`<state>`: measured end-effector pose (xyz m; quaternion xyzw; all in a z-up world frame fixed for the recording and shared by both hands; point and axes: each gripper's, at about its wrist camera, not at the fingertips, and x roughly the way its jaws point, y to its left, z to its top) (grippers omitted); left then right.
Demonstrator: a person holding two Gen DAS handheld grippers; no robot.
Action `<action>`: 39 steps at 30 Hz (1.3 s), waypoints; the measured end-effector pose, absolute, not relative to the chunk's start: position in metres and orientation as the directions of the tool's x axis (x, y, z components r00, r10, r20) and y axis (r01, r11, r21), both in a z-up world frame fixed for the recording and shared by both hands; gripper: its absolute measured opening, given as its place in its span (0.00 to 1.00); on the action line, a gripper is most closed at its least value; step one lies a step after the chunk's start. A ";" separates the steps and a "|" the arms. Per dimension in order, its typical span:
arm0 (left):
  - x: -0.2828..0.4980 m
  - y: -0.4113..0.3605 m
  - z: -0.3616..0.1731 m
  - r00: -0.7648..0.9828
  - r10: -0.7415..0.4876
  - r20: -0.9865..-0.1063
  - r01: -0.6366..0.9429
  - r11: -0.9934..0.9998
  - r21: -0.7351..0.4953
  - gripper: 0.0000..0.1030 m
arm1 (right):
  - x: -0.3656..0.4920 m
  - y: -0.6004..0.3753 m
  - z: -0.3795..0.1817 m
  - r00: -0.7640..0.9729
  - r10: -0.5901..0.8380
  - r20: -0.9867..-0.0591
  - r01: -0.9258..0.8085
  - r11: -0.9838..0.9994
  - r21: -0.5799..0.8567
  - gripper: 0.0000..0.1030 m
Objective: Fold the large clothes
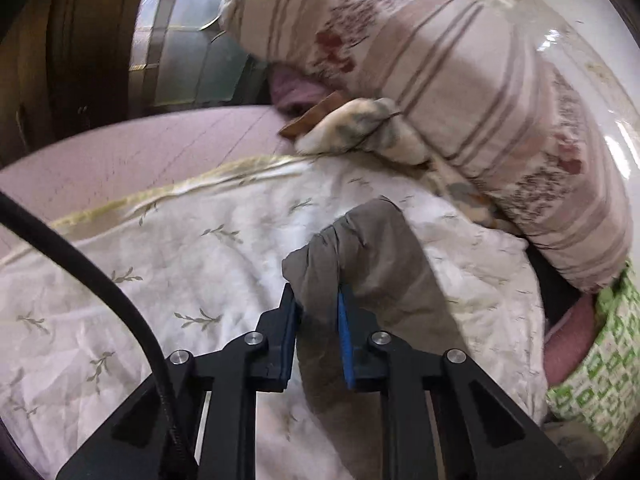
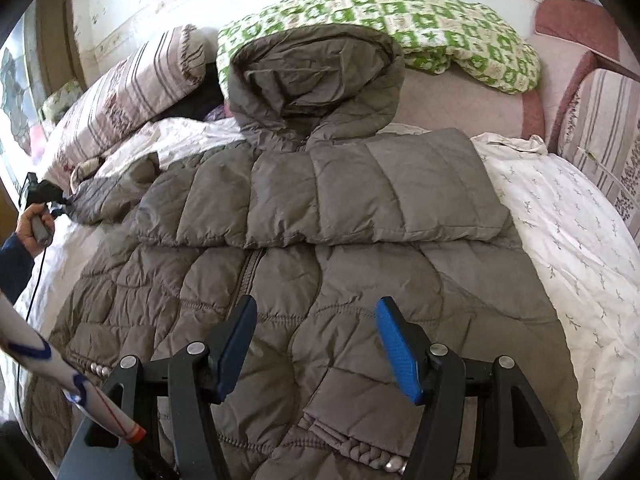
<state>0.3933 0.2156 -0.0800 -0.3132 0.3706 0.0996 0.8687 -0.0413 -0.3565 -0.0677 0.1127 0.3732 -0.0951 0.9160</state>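
Item: grey hooded puffer jacket (image 2: 320,240), spread front-up across the white quilt (image 2: 560,240), hood toward the pillows. Your left gripper (image 1: 318,300) was clenched on its sleeve cuff (image 1: 360,240); your right gripper (image 2: 316,344) hovered released above the hem.

One grey hooded puffer jacket (image 2: 320,248) lay on one white leaf-print quilt (image 2: 560,232). Beyond the jacket's hood sat one green-and-white patterned bundle of bedding (image 2: 440,20). To the jacket's left rested one striped floral pillow (image 2: 132,92). Two grippers were counted: the left gripper (image 1: 318,304) at the jacket's sleeve, the right gripper (image 2: 316,340) above the jacket's lower front. One hand (image 2: 34,226) showed.
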 end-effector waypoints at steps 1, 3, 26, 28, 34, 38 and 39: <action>0.390 0.214 -0.074 0.712 -0.062 -0.699 -0.392 0.791 -0.469 0.17 | -0.043 -0.360 -0.065 0.709 -0.091 -0.699 0.267 0.952 0.147 0.65; 0.382 0.206 -0.051 0.732 -0.075 -0.677 -0.352 0.809 -0.470 0.17 | -0.047 -0.369 -0.061 0.719 -0.104 -0.687 0.289 0.944 0.160 0.65; 0.171 -0.129 0.231 0.782 -0.468 -0.412 0.346 0.875 -0.339 0.17 | -0.104 -0.455 -0.020 0.761 -0.255 -0.597 0.491 0.828 0.272 0.65; 0.151 -0.167 0.231 0.743 -0.525 -0.416 0.408 0.847 -0.340 0.17 | -0.110 -0.463 -0.019 0.764 -0.255 -0.593 0.499 0.816 0.292 0.65; 0.099 -0.271 0.204 0.619 -0.612 -0.492 0.564 0.782 -0.264 0.17 | -0.123 -0.484 -0.021 0.753 -0.269 -0.600 0.537 0.779 0.325 0.65; 0.091 -0.286 0.165 0.610 -0.521 -0.597 0.623 0.781 -0.046 0.45 | -0.123 -0.487 -0.025 0.753 -0.232 -0.615 0.524 0.777 0.349 0.65; 0.091 -0.279 0.156 0.627 -0.491 -0.605 0.618 0.787 0.002 0.46 | -0.124 -0.486 -0.025 0.759 -0.222 -0.612 0.515 0.780 0.355 0.65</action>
